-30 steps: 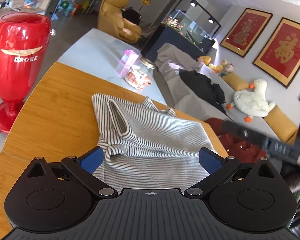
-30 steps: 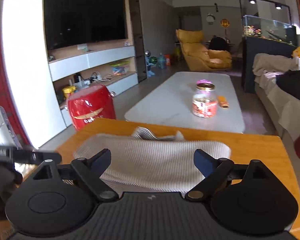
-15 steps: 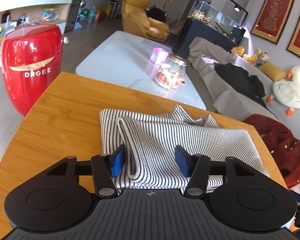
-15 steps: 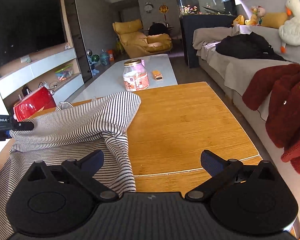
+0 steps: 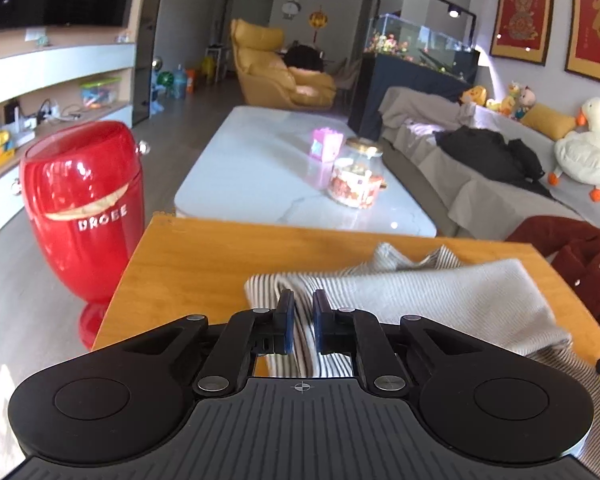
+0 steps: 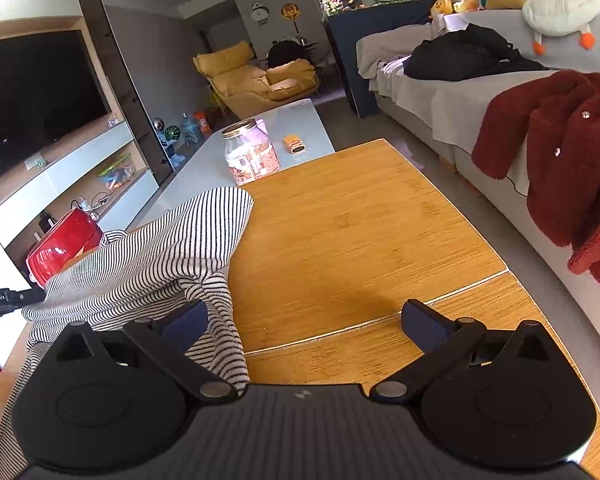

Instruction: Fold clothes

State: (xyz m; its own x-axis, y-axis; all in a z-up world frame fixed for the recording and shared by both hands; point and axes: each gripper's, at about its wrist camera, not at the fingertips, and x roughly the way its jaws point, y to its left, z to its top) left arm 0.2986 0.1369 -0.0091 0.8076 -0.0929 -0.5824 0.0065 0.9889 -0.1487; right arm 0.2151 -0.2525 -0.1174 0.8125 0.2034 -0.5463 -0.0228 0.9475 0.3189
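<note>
A black-and-white striped garment (image 5: 420,292) lies bunched on the wooden table (image 5: 204,256). My left gripper (image 5: 300,312) is shut on a fold of the cloth near its left end, with striped fabric pinched between the blue pads. In the right wrist view the striped garment (image 6: 160,256) is heaped at the left. My right gripper (image 6: 306,320) stands open over bare wood beside the cloth's right edge. Its left pad lies against the fabric, and nothing sits between its fingers. The tip of the left gripper shows at that view's left edge.
A red bin (image 5: 84,208) stands on the floor left of the table. Beyond the table is a white coffee table (image 5: 284,176) with a glass jar (image 5: 356,176). A dark red coat (image 6: 560,140) hangs off the grey sofa (image 6: 440,96) at the right.
My left gripper's jaws closed from wide open onto a fold of the striped garment. My right gripper swung rightwards, from facing the cloth to bare wood beside it, and stayed open.
</note>
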